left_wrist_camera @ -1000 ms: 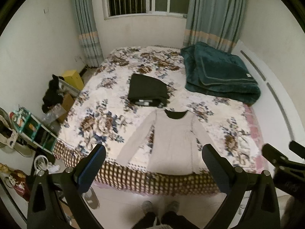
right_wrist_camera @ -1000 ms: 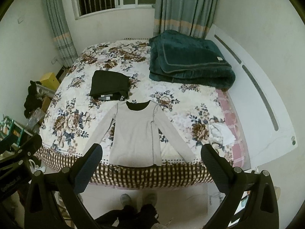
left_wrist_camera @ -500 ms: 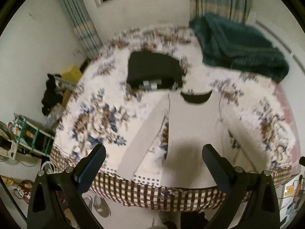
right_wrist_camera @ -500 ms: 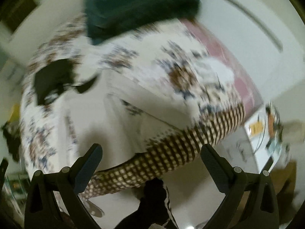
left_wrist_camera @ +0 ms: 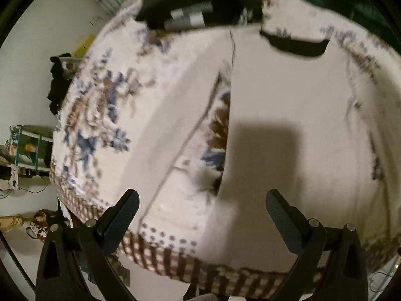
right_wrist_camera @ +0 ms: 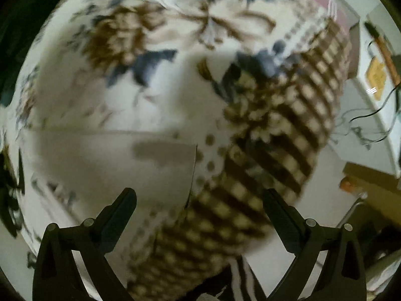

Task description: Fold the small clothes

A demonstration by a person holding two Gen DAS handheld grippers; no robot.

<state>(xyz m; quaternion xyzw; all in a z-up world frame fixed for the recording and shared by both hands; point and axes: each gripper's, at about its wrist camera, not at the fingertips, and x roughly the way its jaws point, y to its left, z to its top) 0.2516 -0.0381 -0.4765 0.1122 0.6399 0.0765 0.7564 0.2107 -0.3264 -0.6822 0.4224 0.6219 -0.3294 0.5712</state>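
Observation:
A beige long-sleeved top (left_wrist_camera: pixel 288 105) with a dark neckline lies flat on the floral bedspread (left_wrist_camera: pixel 100 105), its hem at the bed's near edge. My left gripper (left_wrist_camera: pixel 200 215) is open and empty, close above the hem and the top's left sleeve (left_wrist_camera: pixel 170 125). My right gripper (right_wrist_camera: pixel 199 213) is open and empty, close above the cuff end of the other sleeve (right_wrist_camera: pixel 112 160) near the bed's checked border (right_wrist_camera: pixel 263 150). Both views are blurred.
A folded black garment (left_wrist_camera: pixel 200 2) lies beyond the top's collar, with a dark green blanket (left_wrist_camera: pixel 351 0) at the far right. Clutter and a shelf (left_wrist_camera: pixel 25 150) stand on the floor left of the bed. Cables and a white unit (right_wrist_camera: pixel 371 80) are right of the bed.
Both grippers have dropped from a high view of the whole bed to close above the top, the left at the hem, the right swinging to the sleeve cuff. Both stay open.

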